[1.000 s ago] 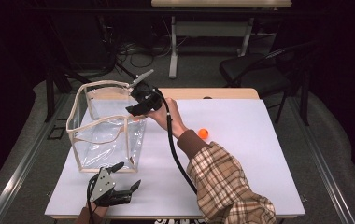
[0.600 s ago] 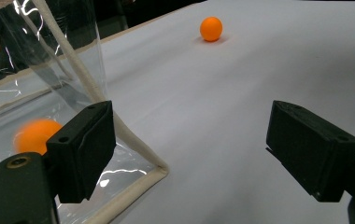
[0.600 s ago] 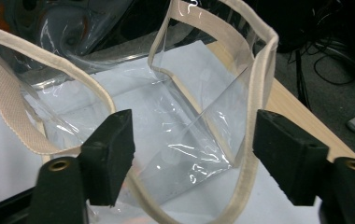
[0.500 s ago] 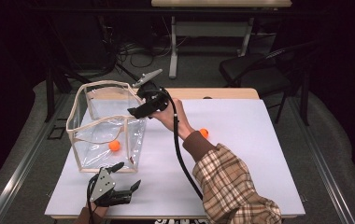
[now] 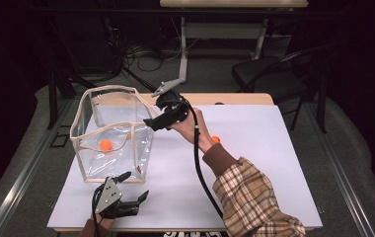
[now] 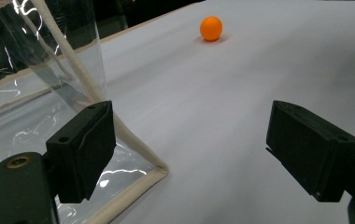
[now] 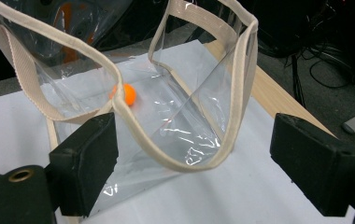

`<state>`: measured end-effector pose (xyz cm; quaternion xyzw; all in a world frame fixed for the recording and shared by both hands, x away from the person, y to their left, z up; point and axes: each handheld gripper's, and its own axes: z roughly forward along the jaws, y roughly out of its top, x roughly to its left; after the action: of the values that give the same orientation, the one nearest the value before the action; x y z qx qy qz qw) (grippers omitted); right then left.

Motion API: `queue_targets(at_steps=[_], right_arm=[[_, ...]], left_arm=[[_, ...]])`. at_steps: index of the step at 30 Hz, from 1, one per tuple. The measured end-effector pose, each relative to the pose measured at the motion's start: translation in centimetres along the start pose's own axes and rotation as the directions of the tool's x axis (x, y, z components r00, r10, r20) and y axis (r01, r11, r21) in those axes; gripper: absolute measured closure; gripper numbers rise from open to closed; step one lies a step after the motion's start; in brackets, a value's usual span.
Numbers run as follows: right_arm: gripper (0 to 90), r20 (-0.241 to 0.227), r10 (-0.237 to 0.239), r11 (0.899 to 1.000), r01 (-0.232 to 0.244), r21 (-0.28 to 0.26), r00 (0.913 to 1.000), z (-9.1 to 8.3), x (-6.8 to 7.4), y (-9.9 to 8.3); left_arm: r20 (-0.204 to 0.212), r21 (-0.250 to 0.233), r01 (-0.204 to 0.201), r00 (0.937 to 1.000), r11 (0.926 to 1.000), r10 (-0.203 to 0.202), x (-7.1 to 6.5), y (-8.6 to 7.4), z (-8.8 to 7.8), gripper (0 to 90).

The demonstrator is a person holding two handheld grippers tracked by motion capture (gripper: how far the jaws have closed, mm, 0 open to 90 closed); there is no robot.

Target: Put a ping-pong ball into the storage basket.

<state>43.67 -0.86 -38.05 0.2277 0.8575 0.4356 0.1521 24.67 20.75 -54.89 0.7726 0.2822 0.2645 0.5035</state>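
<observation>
Orange ball [image 5: 106, 145] inside clear bag [image 5: 126, 148]; another, perhaps identical [image 5: 215, 139], behind forearm [image 5: 210, 148]

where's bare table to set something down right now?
Widest free patch: the white table right of the right forearm, out to the right and far edges. A smaller strip lies along the near edge between the left gripper and the plaid sleeve. Crowded: the left side, taken by the clear bag, and around the loose orange ball beside the wrist.
</observation>
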Motion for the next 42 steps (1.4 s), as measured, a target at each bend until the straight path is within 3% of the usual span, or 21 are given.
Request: queue_targets(at_steps=[10,11,19,31,42], right_arm=[[13.1,-0.010,-0.004,1.000,0.004,-0.016,0.9999,-0.7,0.0,-0.8],[13.1,-0.010,-0.005,1.000,0.005,-0.020,0.9999,-1.5,0.0,-2.3],[6.5,0.005,0.007,1.000,-0.007,-0.024,1.0000,-2.2,0.1,-4.5],[4.7,0.021,0.002,1.000,-0.002,-0.008,0.9998,-3.4,0.9,-8.5],[4.5,0.032,0.028,1.000,-0.028,-0.002,0.9991,-3.8,1.3,-11.6]], left_arm=[[0.000,0.000,0.001,1.0000,1.0000,-0.001,0.0,0.0,0.0,15.9],[0.000,0.000,0.001,1.0000,1.0000,-0.001,0.0,0.0,0.0,15.9],[-0.001,-0.002,0.005,1.0000,1.0000,-0.005,0.0,0.0,0.0,15.9],[-0.004,0.000,0.002,1.0000,1.0000,-0.002,0.0,0.0,0.0,15.9],[-0.009,0.002,0.000,1.0000,1.0000,0.000,0.1,0.0,-0.1,15.9]])
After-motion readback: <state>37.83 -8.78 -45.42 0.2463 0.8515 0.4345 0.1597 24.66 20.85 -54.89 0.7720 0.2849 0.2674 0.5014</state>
